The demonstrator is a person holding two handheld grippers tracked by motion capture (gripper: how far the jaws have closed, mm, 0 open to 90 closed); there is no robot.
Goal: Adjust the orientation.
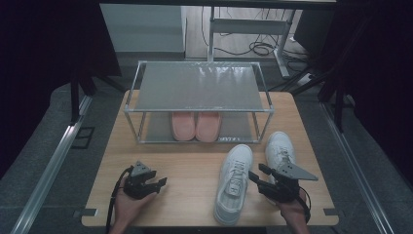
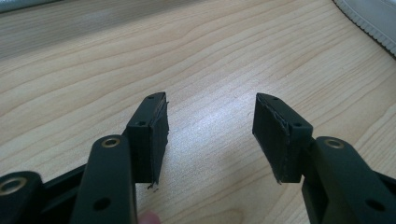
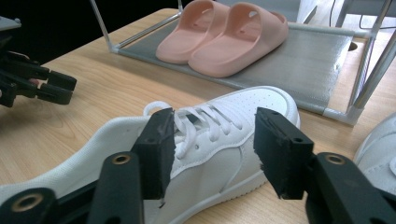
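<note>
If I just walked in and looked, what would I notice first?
Probably the two white lace-up sneakers: the nearer white sneaker lies on the wooden table, toe toward the rack, and the second white sneaker is to its right. Behind them a pair of pink rubber slides sits on the lower shelf of a metal shoe rack. The right gripper hovers open at the nearer sneaker's side.

Bare table (image 1: 190, 165) between the left gripper (image 1: 160, 183) and near sneaker (image 1: 234, 183) — free lane toward the rack (image 1: 199, 111). Lower shelf: pink slippers (image 1: 196, 126) fill the middle, gaps either side. Second sneaker (image 1: 279, 148) crowds the right edge — tight there.
</note>
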